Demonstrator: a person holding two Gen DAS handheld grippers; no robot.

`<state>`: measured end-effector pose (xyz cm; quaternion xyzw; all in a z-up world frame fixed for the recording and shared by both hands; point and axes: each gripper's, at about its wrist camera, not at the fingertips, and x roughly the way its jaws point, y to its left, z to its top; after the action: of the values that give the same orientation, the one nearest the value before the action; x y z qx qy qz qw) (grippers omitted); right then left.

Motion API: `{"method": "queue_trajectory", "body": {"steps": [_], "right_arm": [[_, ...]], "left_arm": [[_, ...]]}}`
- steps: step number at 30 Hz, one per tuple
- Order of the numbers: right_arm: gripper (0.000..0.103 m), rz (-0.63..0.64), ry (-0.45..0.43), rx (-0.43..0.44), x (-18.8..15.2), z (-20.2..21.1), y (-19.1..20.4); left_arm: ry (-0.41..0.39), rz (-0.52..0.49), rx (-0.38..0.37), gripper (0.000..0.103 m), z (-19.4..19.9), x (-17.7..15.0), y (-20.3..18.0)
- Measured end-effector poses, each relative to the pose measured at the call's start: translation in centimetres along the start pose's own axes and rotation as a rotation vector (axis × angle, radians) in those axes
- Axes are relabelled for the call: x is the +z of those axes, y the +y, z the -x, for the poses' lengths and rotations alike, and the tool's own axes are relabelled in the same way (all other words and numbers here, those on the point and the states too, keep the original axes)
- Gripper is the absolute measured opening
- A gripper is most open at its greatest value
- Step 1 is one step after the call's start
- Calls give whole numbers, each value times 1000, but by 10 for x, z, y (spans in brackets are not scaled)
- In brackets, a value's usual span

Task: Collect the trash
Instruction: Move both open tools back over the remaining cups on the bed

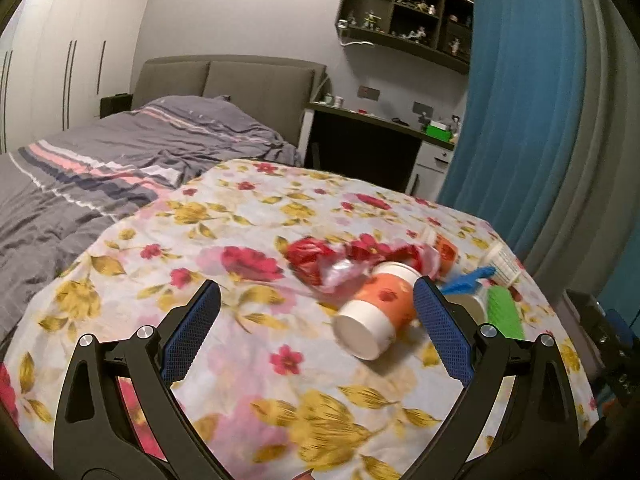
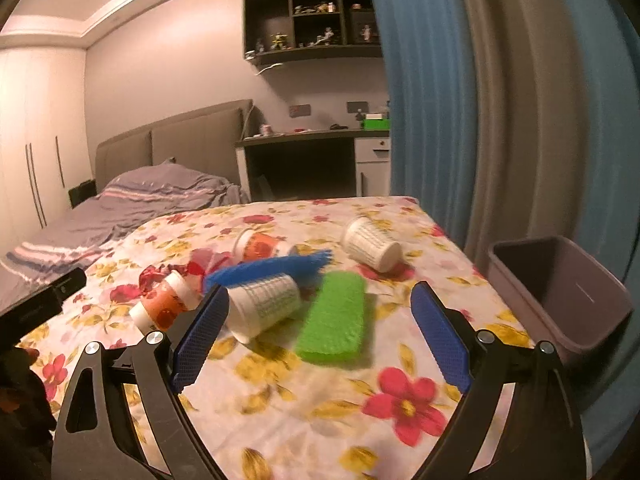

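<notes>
On the flowered tablecloth (image 2: 400,400) lies scattered litter. An orange paper cup (image 1: 374,312) rests on its side just ahead of my left gripper (image 1: 316,286), which is open and empty. A crumpled red wrapper (image 1: 320,258) lies behind that cup. My right gripper (image 2: 320,290) is open too, holding nothing. Ahead of it, a white printed cup (image 2: 266,306) lies by its left finger and a green sponge (image 2: 334,320) lies in the middle. Behind these lie a blue brush (image 2: 272,268), a second orange cup (image 2: 260,246) and another white cup (image 2: 372,244).
A mauve waste bin (image 2: 560,292) stands open at the table's right edge, in front of blue and grey curtains (image 2: 440,120). A bed (image 1: 120,168) lies to the left, with a desk (image 1: 380,128) beyond the table. The black shape (image 2: 40,308) at the left is the other gripper's body.
</notes>
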<state>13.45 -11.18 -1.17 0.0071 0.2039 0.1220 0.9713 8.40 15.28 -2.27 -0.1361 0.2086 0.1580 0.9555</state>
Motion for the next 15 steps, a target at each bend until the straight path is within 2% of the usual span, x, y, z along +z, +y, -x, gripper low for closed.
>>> {"method": "queue_trajectory", "body": {"steps": [8, 15], "right_arm": [[68, 60, 96, 33, -8, -42, 36], [57, 115, 180, 12, -16, -77, 55]], "left_arm": [[-1, -3, -17, 95, -7, 5, 20], [37, -34, -95, 95, -21, 0, 16]]}}
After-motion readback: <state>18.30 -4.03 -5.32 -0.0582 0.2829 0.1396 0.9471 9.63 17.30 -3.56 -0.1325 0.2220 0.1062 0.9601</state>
